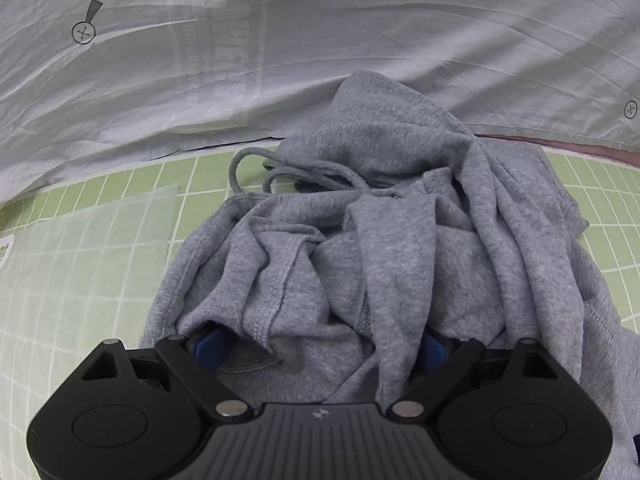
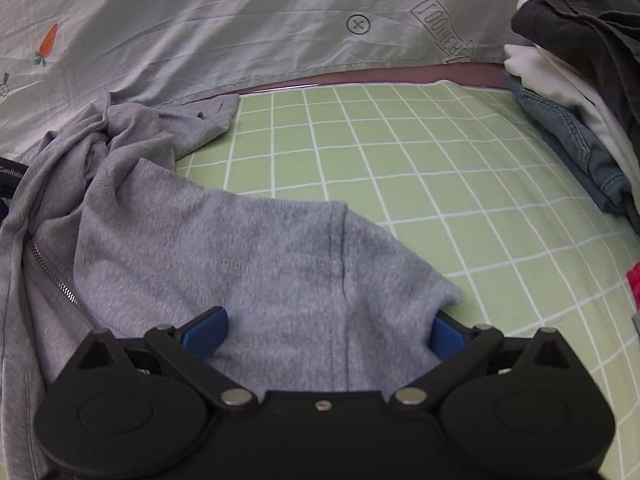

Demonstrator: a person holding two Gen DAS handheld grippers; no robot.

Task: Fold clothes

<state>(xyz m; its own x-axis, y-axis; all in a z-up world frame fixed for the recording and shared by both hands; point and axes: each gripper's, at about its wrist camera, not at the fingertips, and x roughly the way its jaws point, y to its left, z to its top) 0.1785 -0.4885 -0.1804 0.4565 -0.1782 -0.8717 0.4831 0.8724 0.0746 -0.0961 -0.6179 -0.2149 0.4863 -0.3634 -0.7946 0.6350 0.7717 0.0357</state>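
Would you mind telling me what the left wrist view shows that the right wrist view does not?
Only the left wrist view shows the hoodie's drawstring looped on the bunched cloth. Only the right wrist view shows the zipper and a stack of folded clothes. Both show the grey hoodie, the green checked sheet, the pale printed sheet behind, and an open hand-held gripper: left, right, each with hoodie cloth between its fingers.

left hand-held gripper [image 1: 320,348]: jaws spread wide | right hand-held gripper [image 2: 320,332]: jaws spread wide
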